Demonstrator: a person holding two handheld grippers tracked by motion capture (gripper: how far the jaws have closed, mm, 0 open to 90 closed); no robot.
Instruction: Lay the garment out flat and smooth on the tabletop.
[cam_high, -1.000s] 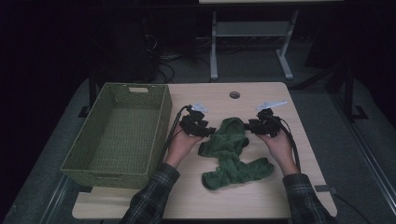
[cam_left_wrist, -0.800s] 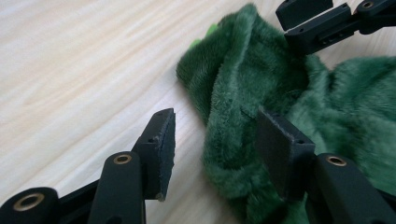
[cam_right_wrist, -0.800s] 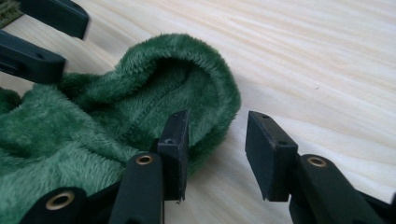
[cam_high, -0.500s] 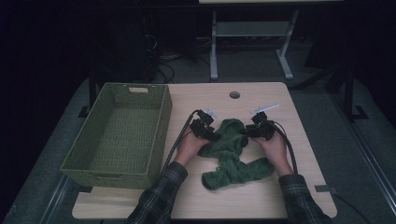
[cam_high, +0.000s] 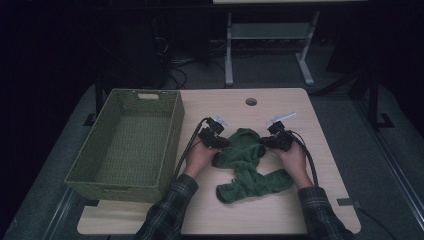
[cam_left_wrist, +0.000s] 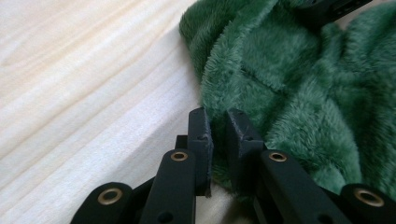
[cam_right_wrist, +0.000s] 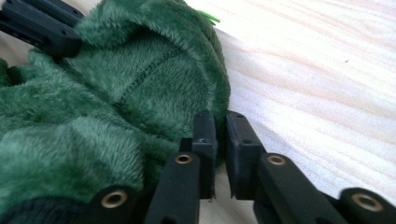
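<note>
A crumpled green fleece cloth lies on the wooden table, between my two grippers. My left gripper sits at the cloth's left edge. Its jaws have just been closing, and in the left gripper view the left gripper pinches a thin fold of the cloth. On the cloth's right edge rests my right gripper. Its jaws have also just been closing, and in the right gripper view the right gripper nips the rim of the cloth.
A green woven basket stands at the left of the table, close to my left hand. A round cable hole is at the table's far side. A metal stand is on the floor beyond.
Both hands have drawn inward onto the cloth's upper edges. Both pairs of jaws have closed on the fabric, and the cloth's upper part is bunched higher.
</note>
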